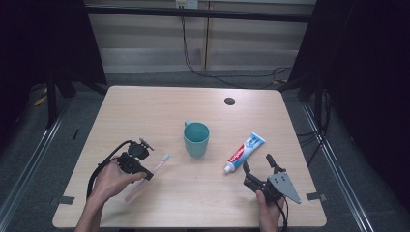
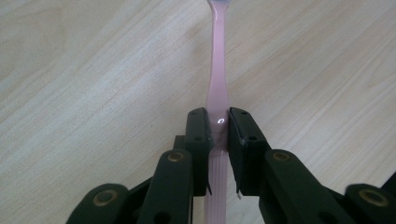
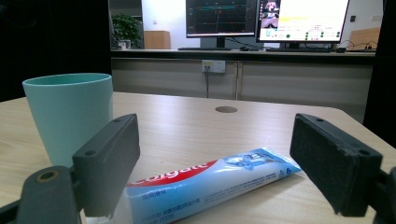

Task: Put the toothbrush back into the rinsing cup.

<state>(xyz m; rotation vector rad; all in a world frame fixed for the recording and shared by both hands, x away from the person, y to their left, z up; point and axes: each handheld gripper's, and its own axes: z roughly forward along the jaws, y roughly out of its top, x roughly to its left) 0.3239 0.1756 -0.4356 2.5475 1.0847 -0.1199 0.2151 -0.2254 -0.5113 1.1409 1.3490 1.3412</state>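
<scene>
Between the left tool's (image 2: 218, 126) jaws sits the pink toothbrush (image 2: 217, 88).

I am working in what looks like a lab or office set up for recording. Straight ahead of my right hand-held gripper (image 3: 215, 182), past the far edge of the light wooden table (image 1: 145, 106), two monitors (image 3: 266, 21) with graphs and windows stand on a long counter (image 3: 243, 55). A wall socket (image 3: 213, 66) with hanging cables sits below, a potted plant (image 3: 125, 29) farther left, and dark curtains (image 1: 367, 72) flank the table.
</scene>
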